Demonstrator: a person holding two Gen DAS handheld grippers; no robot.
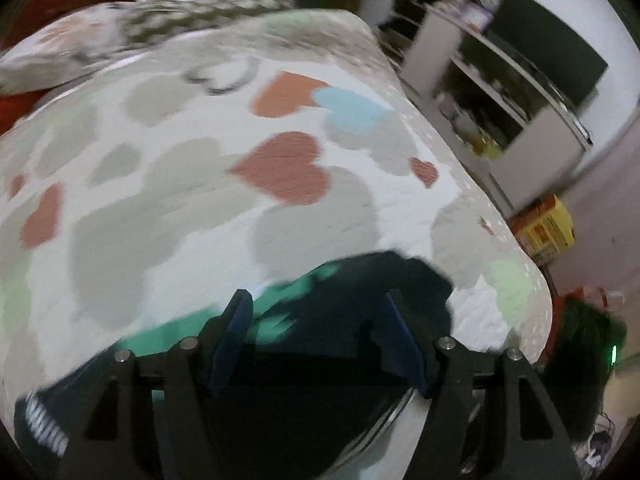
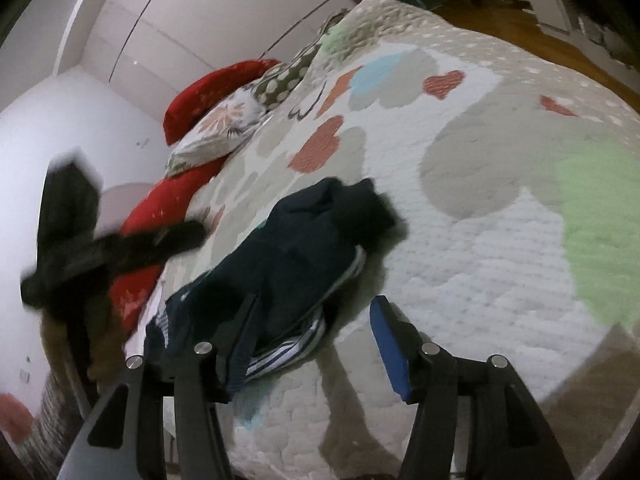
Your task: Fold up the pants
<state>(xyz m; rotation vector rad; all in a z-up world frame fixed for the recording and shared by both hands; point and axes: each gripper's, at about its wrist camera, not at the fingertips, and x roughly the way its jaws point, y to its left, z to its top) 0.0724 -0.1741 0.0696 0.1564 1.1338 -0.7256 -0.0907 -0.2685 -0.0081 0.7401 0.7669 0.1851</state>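
- Because the left claw (image 1: pixel 316 320) gaped open over the dark pants (image 1: pixel 352 280), gripping nothing, a closure there risked pinching several bunched layers.
- The pants (image 2: pixel 304 240) lay crumpled on the quilted bed (image 2: pixel 480 240), near its edge; a careless tug could have slid them off.
- The right claw (image 2: pixel 314 320) stood open, empty, its left finger at the striped hem, and might have snagged only that.

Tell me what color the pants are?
Dark navy pants with white side stripes, clearest in the right wrist view.
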